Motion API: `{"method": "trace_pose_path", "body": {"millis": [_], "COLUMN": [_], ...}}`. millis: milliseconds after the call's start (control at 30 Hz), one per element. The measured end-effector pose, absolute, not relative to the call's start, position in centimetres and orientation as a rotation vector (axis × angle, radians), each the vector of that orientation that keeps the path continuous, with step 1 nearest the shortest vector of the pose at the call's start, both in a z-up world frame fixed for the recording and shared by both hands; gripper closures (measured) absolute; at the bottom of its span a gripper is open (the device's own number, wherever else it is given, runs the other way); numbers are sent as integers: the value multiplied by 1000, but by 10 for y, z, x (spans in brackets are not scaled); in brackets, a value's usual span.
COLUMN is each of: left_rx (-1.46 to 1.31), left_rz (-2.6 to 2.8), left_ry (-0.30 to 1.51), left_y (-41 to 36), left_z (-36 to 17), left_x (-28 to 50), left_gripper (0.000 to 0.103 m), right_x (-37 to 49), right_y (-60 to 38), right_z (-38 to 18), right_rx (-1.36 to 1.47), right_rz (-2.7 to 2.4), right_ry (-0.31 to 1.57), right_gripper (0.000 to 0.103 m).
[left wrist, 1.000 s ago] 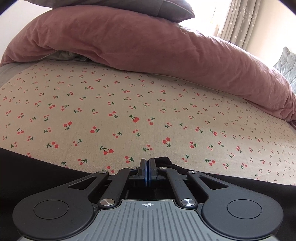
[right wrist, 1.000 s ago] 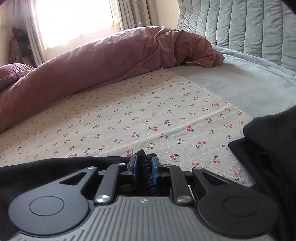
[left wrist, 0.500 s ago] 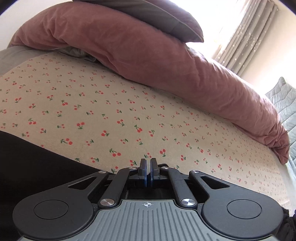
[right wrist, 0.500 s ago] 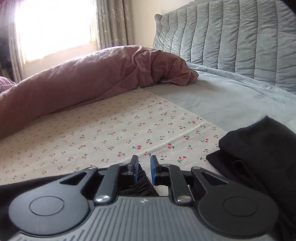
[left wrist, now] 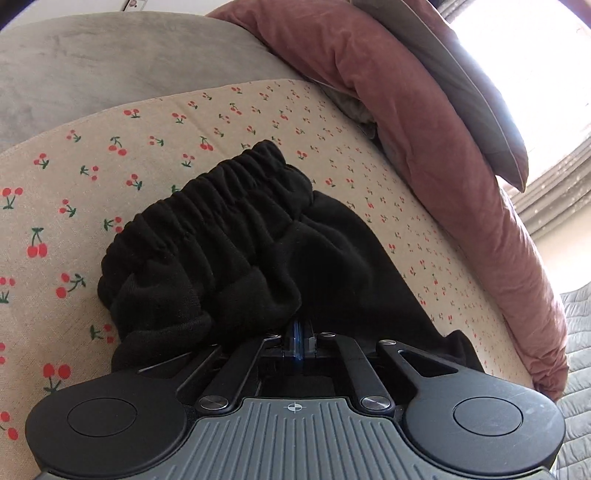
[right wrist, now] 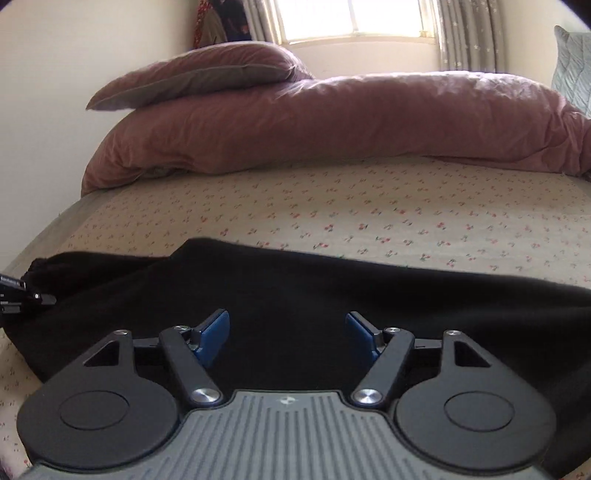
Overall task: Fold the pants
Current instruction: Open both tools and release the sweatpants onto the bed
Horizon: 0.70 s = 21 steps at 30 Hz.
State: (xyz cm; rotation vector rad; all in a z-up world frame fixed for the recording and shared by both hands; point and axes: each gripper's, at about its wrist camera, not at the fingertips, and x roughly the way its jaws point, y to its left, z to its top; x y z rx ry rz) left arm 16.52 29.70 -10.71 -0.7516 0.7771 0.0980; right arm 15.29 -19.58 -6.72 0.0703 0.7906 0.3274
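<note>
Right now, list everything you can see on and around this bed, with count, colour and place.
pants: one, black, on the cherry sheet, elastic waistband bunched
cherry sheet: one, beige with red cherries, covering the bed
duvet: one, dusty pink, heaped along the far side
pillow: one, pink and grey, atop the duvet
curtains: grey, beside the bright window
left hand-held gripper: shut on the pants
right hand-held gripper: just opened, over the pants

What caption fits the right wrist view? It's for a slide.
Right gripper, fingers just opened and empty, above black pants spread across the cherry-print sheet.
</note>
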Motion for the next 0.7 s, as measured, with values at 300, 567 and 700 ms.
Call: {"method": "trace_pose_path", "body": {"millis": [300, 567, 700], "left_rx": [-779, -544, -408], "left_rz": [167, 145, 63], "left_ry": [749, 793, 774], "left_y": [291, 250, 213], "left_z": [-110, -70, -41], "left_x": [146, 141, 167], "left_gripper": [99, 99, 52], "right_x": [125, 104, 101], "right_y": [-233, -211, -220], "right_z": [-92, -89, -88], "right_rx": [24, -178, -188], "right_rz": [345, 365, 418], "right_ry": [865, 854, 878], "right_gripper": [46, 34, 34]}}
